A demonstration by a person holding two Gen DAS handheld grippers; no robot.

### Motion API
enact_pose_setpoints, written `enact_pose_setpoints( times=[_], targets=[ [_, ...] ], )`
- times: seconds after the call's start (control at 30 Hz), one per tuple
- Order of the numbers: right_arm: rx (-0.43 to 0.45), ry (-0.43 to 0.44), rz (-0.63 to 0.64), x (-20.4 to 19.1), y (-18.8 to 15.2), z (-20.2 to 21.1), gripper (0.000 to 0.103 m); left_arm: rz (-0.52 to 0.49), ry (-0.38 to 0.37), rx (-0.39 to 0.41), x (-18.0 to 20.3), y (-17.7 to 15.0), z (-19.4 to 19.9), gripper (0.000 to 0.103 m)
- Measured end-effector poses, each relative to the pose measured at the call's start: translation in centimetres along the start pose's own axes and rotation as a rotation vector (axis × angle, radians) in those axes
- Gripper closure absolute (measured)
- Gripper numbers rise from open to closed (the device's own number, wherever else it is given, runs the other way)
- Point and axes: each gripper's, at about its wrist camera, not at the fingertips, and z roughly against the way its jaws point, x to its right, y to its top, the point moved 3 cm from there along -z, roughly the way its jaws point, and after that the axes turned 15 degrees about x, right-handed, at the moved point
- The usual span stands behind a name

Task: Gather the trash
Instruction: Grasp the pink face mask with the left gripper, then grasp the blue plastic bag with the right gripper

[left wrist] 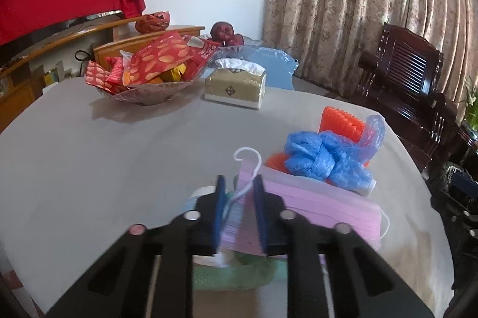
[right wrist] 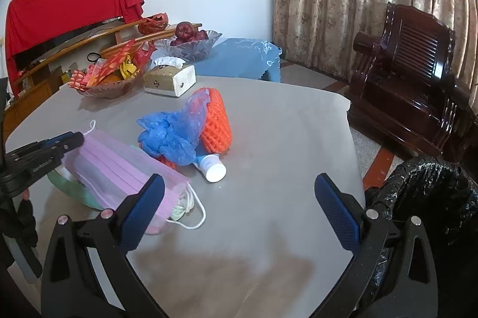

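Two grippers angle down over the grey counter (right wrist: 269, 138). We find the right gripper (right wrist: 239, 207) with fingers spread wide, empty, over bare surface beside a black bin bag (right wrist: 424, 192). The left gripper (left wrist: 239, 210) has its fingers clamped on the pink face mask (left wrist: 313, 204), which lies just beside the blue plastic bag (left wrist: 322, 156), orange foam net (left wrist: 340, 123) and white tube (right wrist: 212, 167).

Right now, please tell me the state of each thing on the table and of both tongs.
Left tongs: closed on the pink mask.
Right tongs: open, holding nothing.
Pink mask: flat on the table, one end pinched.
Blue plastic bag: crumpled, lying against the orange foam net.
Orange foam net: lying on the table.
White tube: lying on its side, capped.
Tissue box: open, tissue sticking out.
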Motion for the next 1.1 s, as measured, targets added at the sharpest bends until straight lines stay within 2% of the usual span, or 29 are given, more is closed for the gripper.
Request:
enact_pose_setpoints(
  times=[0.03, 0.13, 0.43, 0.53, 0.6, 0.63, 0.67, 0.7, 0.77, 0.83, 1.1],
  targets=[
    [0.002, 0.001, -0.001, 0.0, 0.1, -0.1, 0.005, 0.000, 0.003, 0.010, 0.2, 0.0, 0.4, 0.092],
    [0.008, 0.006, 0.001, 0.0, 0.4, -0.7, 0.005, 0.004, 0.002, 0.020, 0.7, 0.0, 1.0, 0.094],
    [0.030, 0.061, 0.012, -2.5, 2.1, -4.4, 0.007, -0.013, 0.002, 0.029, 1.3, 0.3, 0.7, 0.095],
    [0.021, 0.088, 0.021, -3.4, 2.4, -5.8, 0.019, -0.011, 0.002, 0.031, 1.2, 0.4, 0.5, 0.095],
    [0.011, 0.100, 0.026, -3.8, 2.4, -6.6, 0.024, -0.014, 0.001, 0.032, 1.3, 0.5, 0.4, 0.095],
    [-0.001, 0.110, 0.036, -4.2, 2.3, -7.2, 0.031, -0.014, 0.000, 0.033, 1.4, 0.5, 0.4, 0.095],
    [-0.018, 0.121, 0.047, -4.4, 2.2, -7.7, 0.046, -0.015, -0.002, 0.033, 1.4, 0.5, 0.4, 0.095],
    [-0.032, 0.134, 0.052, -4.7, 2.1, -8.1, 0.053, -0.016, -0.003, 0.033, 1.5, 0.6, 0.4, 0.095],
    [-0.057, 0.165, 0.062, -5.0, 1.9, -8.9, 0.082, -0.016, -0.005, 0.034, 1.6, 0.7, 0.3, 0.095],
    [-0.059, 0.191, 0.069, -5.2, 2.0, -8.8, 0.099, -0.015, -0.006, 0.038, 1.6, 0.9, 0.4, 0.097],
    [0.018, 0.242, 0.059, -5.0, 4.4, -5.3, 0.100, -0.013, -0.024, 0.078, 2.2, 2.8, 1.5, 0.103]
  ],
)
